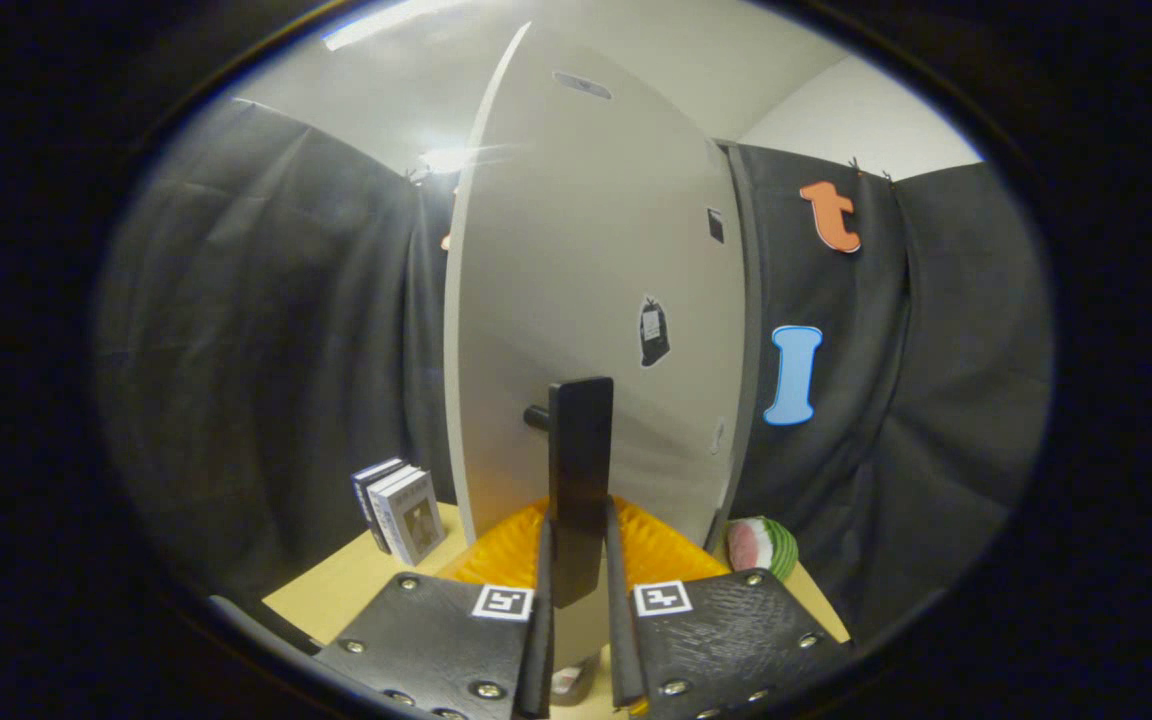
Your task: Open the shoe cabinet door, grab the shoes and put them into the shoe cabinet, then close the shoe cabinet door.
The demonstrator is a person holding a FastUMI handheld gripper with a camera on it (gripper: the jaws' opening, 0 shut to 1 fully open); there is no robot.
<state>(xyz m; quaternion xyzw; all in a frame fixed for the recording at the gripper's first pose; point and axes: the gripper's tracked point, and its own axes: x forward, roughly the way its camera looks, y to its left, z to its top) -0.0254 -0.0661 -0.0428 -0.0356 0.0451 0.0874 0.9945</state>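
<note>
The pale shoe cabinet door (586, 300) stands right ahead, swung so I see it at an angle, with its near edge on the left. A dark bar handle (579, 470) stands upright on the door on a short peg. My gripper (578, 535) is shut on the lower part of that handle, one finger pressing on each side. I cannot see the inside of the cabinet, and the shoes are hidden.
The cabinet stands on a light wooden table (356, 590). Three small books (398, 510) stand upright left of the door. A ribbed orange object (511, 550) lies just behind my fingers. A round watermelon-slice toy (761, 545) sits to the right.
</note>
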